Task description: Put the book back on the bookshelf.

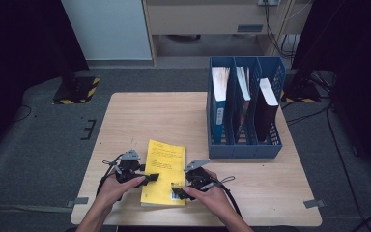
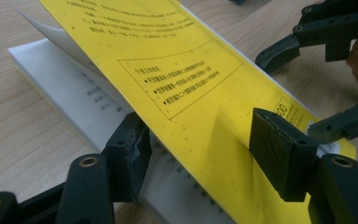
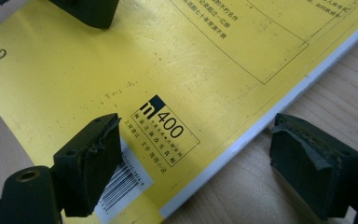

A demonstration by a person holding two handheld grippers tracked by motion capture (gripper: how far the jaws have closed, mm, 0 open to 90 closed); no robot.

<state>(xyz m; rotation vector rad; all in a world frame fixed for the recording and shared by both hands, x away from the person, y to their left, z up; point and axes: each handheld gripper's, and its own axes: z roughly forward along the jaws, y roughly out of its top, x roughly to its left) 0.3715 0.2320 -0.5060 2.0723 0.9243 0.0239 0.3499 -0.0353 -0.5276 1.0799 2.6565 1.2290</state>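
Lying flat near the front edge of the wooden table (image 1: 125, 116), the yellow booklet (image 1: 164, 171) sits between your two hands. Your left gripper (image 1: 147, 179) reaches in from the booklet's left side; in the left gripper view its jaws straddle the lifted yellow cover (image 2: 191, 88), one pad under it against the white pages (image 2: 70, 93) and one above, with a gap at the upper pad (so the cover is between the jaws but not pinched). Your right gripper (image 1: 178, 189) rests at the booklet's lower right corner, jaws spread apart: one pad sits over the barcode label (image 3: 121, 189), the other over bare wood beyond the spine. A blue file rack (image 1: 244, 108) holding books stands well apart at the table's far right.
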